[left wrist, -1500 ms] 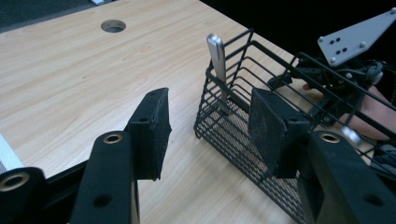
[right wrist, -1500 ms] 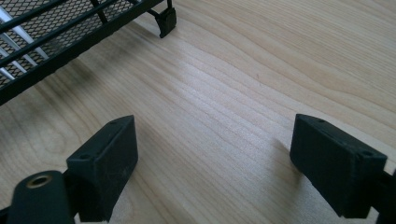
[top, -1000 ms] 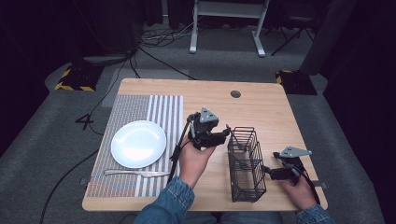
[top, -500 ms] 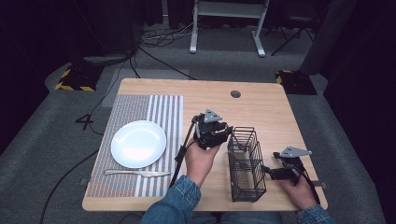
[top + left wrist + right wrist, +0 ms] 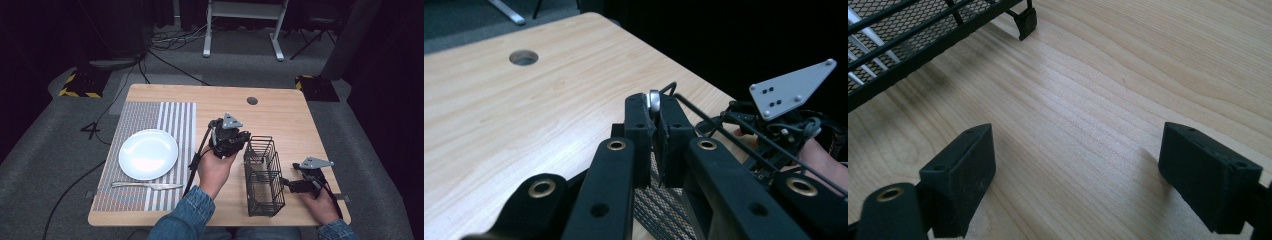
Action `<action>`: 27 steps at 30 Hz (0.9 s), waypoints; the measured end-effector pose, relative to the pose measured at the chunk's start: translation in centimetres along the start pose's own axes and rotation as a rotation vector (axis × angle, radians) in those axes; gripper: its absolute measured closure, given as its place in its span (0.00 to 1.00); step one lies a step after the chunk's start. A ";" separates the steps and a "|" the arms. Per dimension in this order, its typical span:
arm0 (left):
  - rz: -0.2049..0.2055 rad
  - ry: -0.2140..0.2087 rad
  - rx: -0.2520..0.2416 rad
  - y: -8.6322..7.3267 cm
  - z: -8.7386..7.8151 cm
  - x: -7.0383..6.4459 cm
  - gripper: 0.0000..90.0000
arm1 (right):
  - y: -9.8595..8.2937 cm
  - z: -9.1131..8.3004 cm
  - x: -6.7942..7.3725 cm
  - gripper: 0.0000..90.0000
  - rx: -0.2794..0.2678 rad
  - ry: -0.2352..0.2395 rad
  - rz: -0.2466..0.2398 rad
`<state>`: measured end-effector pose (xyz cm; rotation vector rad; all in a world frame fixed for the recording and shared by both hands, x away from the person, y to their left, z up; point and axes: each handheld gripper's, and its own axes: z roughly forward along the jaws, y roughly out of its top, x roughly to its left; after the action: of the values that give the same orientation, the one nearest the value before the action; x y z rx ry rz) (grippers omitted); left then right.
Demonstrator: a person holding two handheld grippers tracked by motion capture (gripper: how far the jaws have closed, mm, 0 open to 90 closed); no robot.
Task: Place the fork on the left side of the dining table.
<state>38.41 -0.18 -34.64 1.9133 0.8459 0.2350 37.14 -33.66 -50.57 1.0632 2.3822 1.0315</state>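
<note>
1. High view: the left gripper [image 5: 231, 141] was held above the desk [image 5: 295, 125] at the far left corner of the black wire basket [image 5: 263, 175], touching or nearly touching its top rim. The right gripper [image 5: 298, 185] rested low on the desk just beside the basket's right wall. A white plate [image 5: 148, 153] and a knife [image 5: 148, 186] lay on the striped placemat [image 5: 165, 117], well apart to the left.

2. Left gripper view: the jaws were clamped on a thin silver metal piece [image 5: 654, 101], of which just the rounded end showed above the pads [image 5: 638, 125]; it appeared to be a utensil, kind not determinable. Its long axis ran along the jaws, downward. The basket rim [image 5: 704, 117] lay just beyond and below the jaw tips, so the basket opening stood almost directly under the held piece. Judgement: the coming move turned on lowering it straight into the basket.

3. Right gripper view: the jaws stood wide apart, nothing between them, over bare desk. The basket [image 5: 908, 35] lay ahead and to the upper left, with silver utensil strips [image 5: 863, 25] visible through its mesh.
</note>
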 end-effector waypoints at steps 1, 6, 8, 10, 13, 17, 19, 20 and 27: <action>0.004 -0.003 -0.002 0.3 -0.3 0.0 0.95 | 0.0 0.0 0.0 0.17 0.001 -0.001 0.000; 0.008 -0.025 -0.006 1.3 -1.4 -0.1 0.95 | 0.0 0.0 0.0 0.17 0.001 -0.001 0.000; 0.018 -0.040 -0.011 2.0 -2.4 -0.3 0.95 | 0.0 0.0 0.0 0.17 0.001 0.000 0.000; 0.024 -0.050 -0.011 2.4 -3.0 -0.4 0.95 | 0.0 0.0 0.0 0.17 0.000 0.000 0.000; 0.027 -0.063 -0.019 2.9 -4.0 -0.5 0.95 | 0.0 0.0 0.0 0.17 0.001 0.000 0.000; 0.037 -0.056 -0.030 3.6 -5.5 -0.5 0.95 | 0.0 0.0 0.0 0.17 0.001 0.000 0.000; 0.031 -0.055 -0.031 3.8 -6.1 -0.5 0.95 | 0.0 0.0 0.0 0.17 0.001 0.000 0.000; 0.033 -0.057 -0.034 3.9 -6.4 -0.5 0.95 | 0.0 0.0 0.0 0.17 0.001 0.000 0.000; 0.041 -0.019 -0.048 4.6 -8.1 0.0 0.95 | 0.0 0.0 0.0 0.17 0.001 0.000 0.000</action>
<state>36.45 4.42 -26.78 1.8867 0.7823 0.2593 37.14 -33.67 -50.56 1.0636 2.3829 1.0307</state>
